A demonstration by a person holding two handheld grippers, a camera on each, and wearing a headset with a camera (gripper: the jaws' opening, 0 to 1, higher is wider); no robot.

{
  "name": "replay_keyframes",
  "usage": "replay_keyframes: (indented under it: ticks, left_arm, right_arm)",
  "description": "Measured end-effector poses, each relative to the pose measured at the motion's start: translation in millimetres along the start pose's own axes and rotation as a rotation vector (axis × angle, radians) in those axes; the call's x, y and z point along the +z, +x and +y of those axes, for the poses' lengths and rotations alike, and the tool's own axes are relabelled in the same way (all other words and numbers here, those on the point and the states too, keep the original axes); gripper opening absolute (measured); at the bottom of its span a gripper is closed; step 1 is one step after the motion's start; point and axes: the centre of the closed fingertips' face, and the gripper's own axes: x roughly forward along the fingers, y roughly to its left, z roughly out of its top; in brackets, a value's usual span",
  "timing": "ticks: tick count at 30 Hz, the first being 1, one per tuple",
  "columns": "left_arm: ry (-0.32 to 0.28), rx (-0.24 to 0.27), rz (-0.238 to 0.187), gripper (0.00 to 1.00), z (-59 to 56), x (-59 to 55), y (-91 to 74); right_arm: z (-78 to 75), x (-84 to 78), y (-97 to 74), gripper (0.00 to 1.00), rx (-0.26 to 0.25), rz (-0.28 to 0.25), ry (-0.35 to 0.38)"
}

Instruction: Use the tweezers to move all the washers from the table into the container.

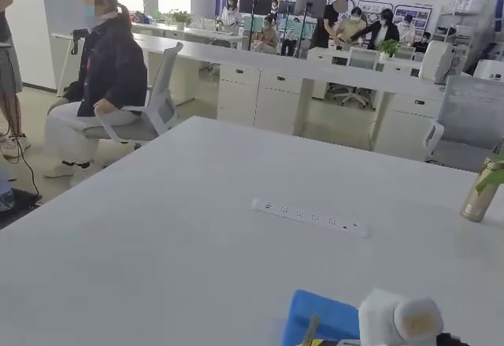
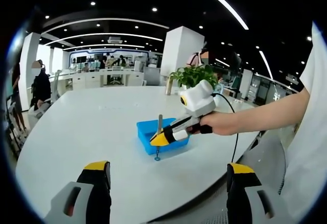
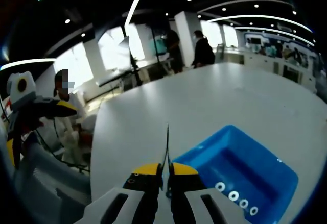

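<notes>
My right gripper [image 3: 166,170] is shut on thin metal tweezers [image 3: 166,150] that point forward, just left of the blue container [image 3: 240,173]. Several washers [image 3: 233,196] lie in the container's near corner. In the left gripper view a hand holds the right gripper [image 2: 171,134], and the tweezers [image 2: 159,132] point down beside the blue container [image 2: 148,129], their tip near a small dark thing on the table. My left gripper [image 2: 168,175] hangs open and holds nothing, short of the table's near edge. The head view shows the blue container [image 1: 323,314] at its bottom edge.
A white power strip [image 1: 309,217] lies mid-table. A bottle [image 1: 480,192] stands at the right edge, and a potted plant [image 2: 191,76] stands behind the container. A person [image 1: 102,86] sits on a chair beyond the far left corner. Desks and people fill the background.
</notes>
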Motion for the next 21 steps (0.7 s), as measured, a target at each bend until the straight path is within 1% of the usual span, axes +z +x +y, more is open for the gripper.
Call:
replay_keyframes:
  ticks: [4,8,10,12,14,16,17,18,21]
  left_arm:
    - [0.002,0.002,0.0,0.97,0.0,0.2,0.3]
    - [0.0,0.003,-0.002,0.96,0.1,0.5,0.7]
    - [0.002,0.003,0.0,0.96,-0.2,0.2,1.0]
    - [0.006,0.001,0.002,0.96,-0.9,-0.3,1.0]
    - [0.006,0.001,0.003,0.96,-1.1,-0.8,0.7]
    - [0.004,0.0,0.004,0.96,-1.0,-1.5,-0.1]
    - [0.004,0.003,0.005,0.96,-0.2,-1.9,-0.6]
    - [0.003,0.003,0.005,0.96,0.2,-2.1,-1.1]
    - [0.001,0.008,0.004,0.96,2.6,-2.4,-2.3]
  right_arm:
    - [-0.4,0.8,2.4,0.04,-0.004,0.014,-0.032]
    - [8.6,-3.1,3.6,0.04,0.031,0.02,-0.05]
    - [11.8,-12.2,4.1,0.04,0.031,0.06,-0.069]
    - [13.1,-16.1,4.4,0.04,0.03,0.073,-0.076]
    - [8.9,-17.8,3.1,0.04,0.021,0.07,-0.069]
    - [1.6,-18.1,3.9,0.03,-0.003,0.067,-0.06]
    - [-2.5,-15.3,4.9,0.04,-0.01,0.054,-0.048]
    - [-4.3,-14.2,5.1,0.04,-0.01,0.052,-0.048]
    - [-10.2,-8.0,6.2,0.04,-0.034,0.044,-0.033]
